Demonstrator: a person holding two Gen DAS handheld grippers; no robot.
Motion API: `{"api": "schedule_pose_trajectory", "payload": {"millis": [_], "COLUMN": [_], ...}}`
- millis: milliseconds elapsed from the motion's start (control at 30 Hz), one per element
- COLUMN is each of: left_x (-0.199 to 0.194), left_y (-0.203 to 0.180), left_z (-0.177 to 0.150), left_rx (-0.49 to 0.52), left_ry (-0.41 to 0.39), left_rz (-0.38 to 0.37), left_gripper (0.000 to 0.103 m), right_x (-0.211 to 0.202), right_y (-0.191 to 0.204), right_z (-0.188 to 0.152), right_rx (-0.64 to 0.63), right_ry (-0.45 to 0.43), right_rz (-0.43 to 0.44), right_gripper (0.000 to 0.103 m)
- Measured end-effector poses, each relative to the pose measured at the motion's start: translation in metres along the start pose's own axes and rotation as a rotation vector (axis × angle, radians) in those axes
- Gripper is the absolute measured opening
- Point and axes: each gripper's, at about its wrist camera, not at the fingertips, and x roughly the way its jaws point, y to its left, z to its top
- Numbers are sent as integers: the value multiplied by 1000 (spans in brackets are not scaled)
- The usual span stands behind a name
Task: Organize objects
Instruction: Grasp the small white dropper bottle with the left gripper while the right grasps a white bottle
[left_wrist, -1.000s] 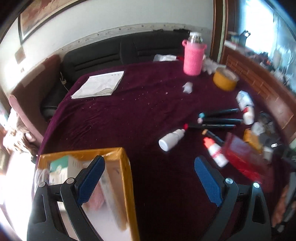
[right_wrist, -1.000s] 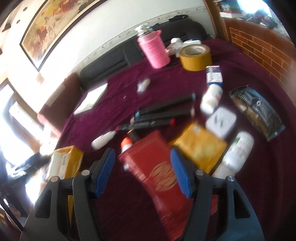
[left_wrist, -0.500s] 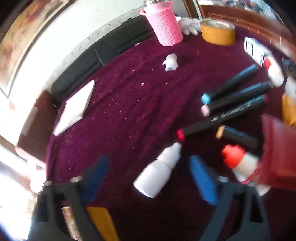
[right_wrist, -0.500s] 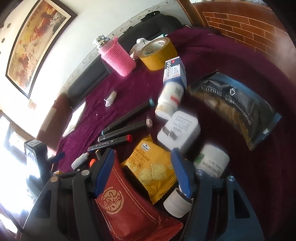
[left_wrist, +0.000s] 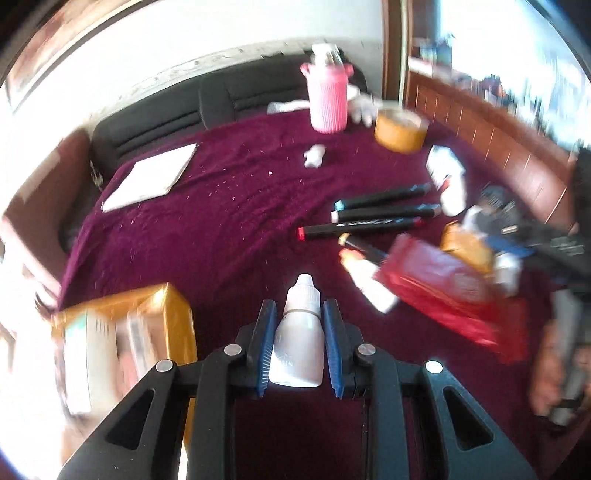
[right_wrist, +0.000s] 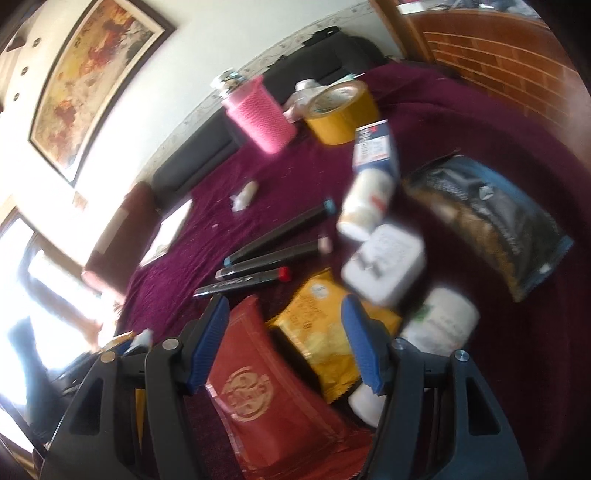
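Left gripper (left_wrist: 299, 338): jaws just closed, clamping the white dropper bottle (left_wrist: 300, 339), above the maroon tabletop (left_wrist: 221, 221) near its front edge.
Right gripper (right_wrist: 286, 343): jaws half-wide, empty, over the red packet (right_wrist: 258, 398).

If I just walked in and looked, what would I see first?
Probably the small white dropper bottle, gripped upright between the blue pads of the left gripper, whose jaws have just been closing on it. Next, the bright pink knitted bottle cover standing at the far edge of the purple tablecloth, beside a yellow tape roll. Nearer, the right gripper hangs open over a red snack packet and a yellow one.
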Motion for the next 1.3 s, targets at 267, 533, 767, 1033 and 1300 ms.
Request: {"api": "schedule_pose_trajectory", "payload": {"millis": [267,533,767,1033,1300], "left_x": [-25,-58,-57,-58,-51], "left_y": [45,75,69,79,67], "left_z": [-40,-74,-91,-100,-102], "left_rx": [-305,-342,-298,-322,-300], "left_ry": [-22,-79,-65,-56,-29], "left_rz": [-141,-174,-199,-228,-211], "left_gripper": [20,20,20,21,21], "right_x": [-4,52,73,121,130], "right_y": [47,87,109,130,129], "right_z": [-22,-51,-28,-24,-46], "right_rx": [-55,-236,-274,-379,-465], "right_ry": [96,293,281,353,438], "right_rz": [261,51,-109,-264,-374], "right_gripper": [68,68,67,67,24]}}
